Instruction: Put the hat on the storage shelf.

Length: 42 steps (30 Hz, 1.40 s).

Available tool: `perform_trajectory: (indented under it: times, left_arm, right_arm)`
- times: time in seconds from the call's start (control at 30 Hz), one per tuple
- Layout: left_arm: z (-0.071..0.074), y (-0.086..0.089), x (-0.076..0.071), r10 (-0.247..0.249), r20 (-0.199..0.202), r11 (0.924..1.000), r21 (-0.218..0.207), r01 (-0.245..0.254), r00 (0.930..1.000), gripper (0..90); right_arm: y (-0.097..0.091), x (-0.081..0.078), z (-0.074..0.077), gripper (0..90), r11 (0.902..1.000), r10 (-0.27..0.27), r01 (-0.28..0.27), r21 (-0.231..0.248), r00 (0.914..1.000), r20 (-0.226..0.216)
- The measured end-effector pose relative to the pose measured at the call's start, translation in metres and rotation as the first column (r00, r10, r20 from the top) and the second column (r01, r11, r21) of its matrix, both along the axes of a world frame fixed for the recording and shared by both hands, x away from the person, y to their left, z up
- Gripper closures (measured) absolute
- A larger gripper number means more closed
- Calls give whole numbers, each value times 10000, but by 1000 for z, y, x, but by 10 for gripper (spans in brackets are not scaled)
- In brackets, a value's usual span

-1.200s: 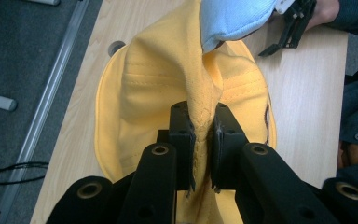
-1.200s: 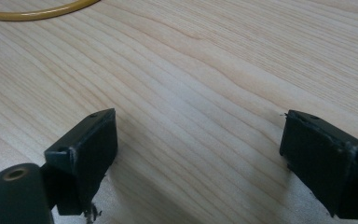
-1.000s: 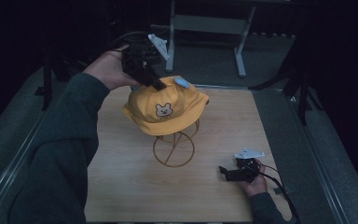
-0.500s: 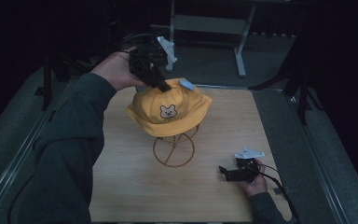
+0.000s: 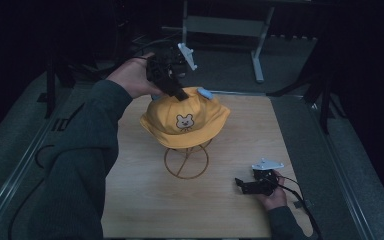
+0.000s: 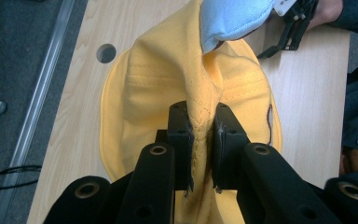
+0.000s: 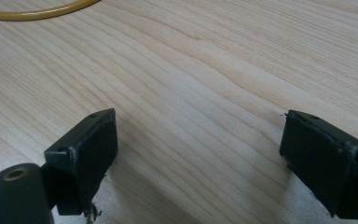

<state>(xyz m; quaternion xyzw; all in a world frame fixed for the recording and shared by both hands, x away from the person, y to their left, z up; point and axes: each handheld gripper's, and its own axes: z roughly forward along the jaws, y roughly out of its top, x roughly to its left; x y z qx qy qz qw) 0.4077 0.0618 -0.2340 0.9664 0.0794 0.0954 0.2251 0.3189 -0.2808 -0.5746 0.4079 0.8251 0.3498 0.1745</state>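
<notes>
Fingers (image 6: 182, 135) of left gripper (image 6: 200, 140) pinched on crown fold of yellow hat (image 5: 185, 120) — hat sits atop wire stand (image 5: 186, 161), mid tabletop (image 5: 240, 130). Right gripper (image 5: 244, 186) rests near right, fingers (image 7: 86, 144) spread wide, empty — well apart from hat. Left hand nearer; likely lift goes straight up.

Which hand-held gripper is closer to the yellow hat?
Left. The left hand-held gripper pinches the yellow hat at its crown; the right hand-held gripper rests open on the table, apart from it.
</notes>
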Motion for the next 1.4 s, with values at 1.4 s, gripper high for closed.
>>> perform_trajectory:
  times: [1.4]
  left_arm:
    - [-13, -15, 4, 257, 256, 9989, -390, -247, 9993, 583]
  right_arm:
    - [0, 0, 0, 111, 10000, 15, -15, -1, 10000, 4]
